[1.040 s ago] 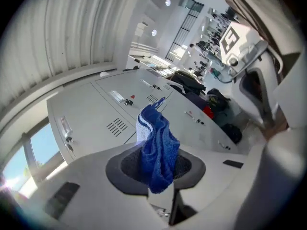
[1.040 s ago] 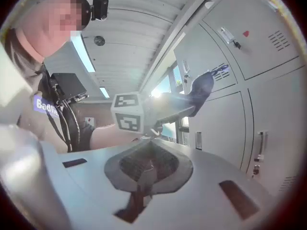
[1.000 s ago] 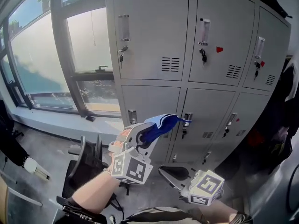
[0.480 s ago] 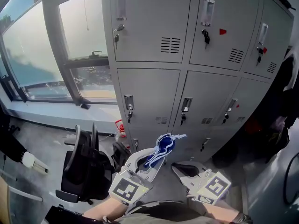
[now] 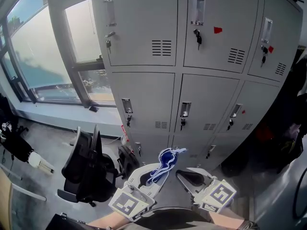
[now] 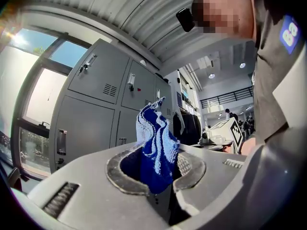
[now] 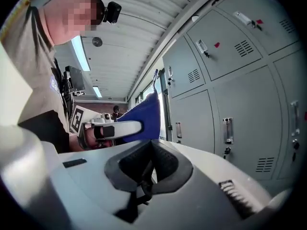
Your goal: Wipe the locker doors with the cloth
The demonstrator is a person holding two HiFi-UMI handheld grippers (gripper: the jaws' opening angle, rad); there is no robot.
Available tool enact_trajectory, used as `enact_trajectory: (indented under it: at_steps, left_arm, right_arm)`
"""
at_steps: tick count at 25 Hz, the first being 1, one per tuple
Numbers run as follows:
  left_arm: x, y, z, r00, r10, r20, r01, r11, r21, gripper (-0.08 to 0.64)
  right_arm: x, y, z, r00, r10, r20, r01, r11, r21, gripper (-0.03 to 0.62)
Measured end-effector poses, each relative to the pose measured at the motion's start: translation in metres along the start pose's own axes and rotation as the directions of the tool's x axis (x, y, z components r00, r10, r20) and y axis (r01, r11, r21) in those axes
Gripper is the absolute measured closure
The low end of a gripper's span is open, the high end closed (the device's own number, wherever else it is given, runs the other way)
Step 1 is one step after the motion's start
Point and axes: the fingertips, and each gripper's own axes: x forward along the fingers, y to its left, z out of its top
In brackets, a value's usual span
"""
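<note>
Grey floor (image 5: 48, 143) underfoot, with a black chair (image 5: 88, 164) at left; nearest the operator, the left tool (image 5: 154, 175) is clamped on the blue cloth (image 5: 165, 157), which bunches upward from between its pads, and the right tool (image 5: 188, 175) sits beside it with jaws brought together on nothing. Step in hand, as judged: approach, since the cloth is held low and well apart from the locker doors (image 5: 144, 104) beyond. The next move calls for raising the left tool and pressing the cloth flat against a door face, clear of handles (image 5: 126, 105) and keys (image 5: 197, 36)
</note>
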Motion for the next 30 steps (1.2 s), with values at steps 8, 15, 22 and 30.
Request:
enact_trajectory:
  at_steps: [8,15,22,30]
  left_arm:
    - [0.008,-0.011,-0.002,1.000,-0.008,-0.012,0.008,1.000,0.007,0.468]
    - [0.008,-0.012,-0.002,1.000,-0.010,-0.013,0.011,1.000,0.015,0.469]
    - [0.006,-0.011,0.003,1.000,-0.006,-0.008,0.006,1.000,0.027,0.468]
    - [0.001,-0.011,0.004,1.000,0.003,-0.009,-0.003,1.000,0.029,0.468]
  right_arm:
    - [-0.008,-0.002,-0.001,1.000,0.008,-0.004,-0.008,1.000,0.001,0.586]
    - [-0.010,-0.002,-0.002,1.000,0.002,-0.010,-0.002,1.000,0.006,0.586]
    - [-0.009,-0.002,0.001,1.000,-0.001,-0.005,0.001,1.000,0.005,0.586]
    - [-0.008,0.002,0.002,1.000,-0.002,-0.005,0.002,1.000,0.004,0.586]
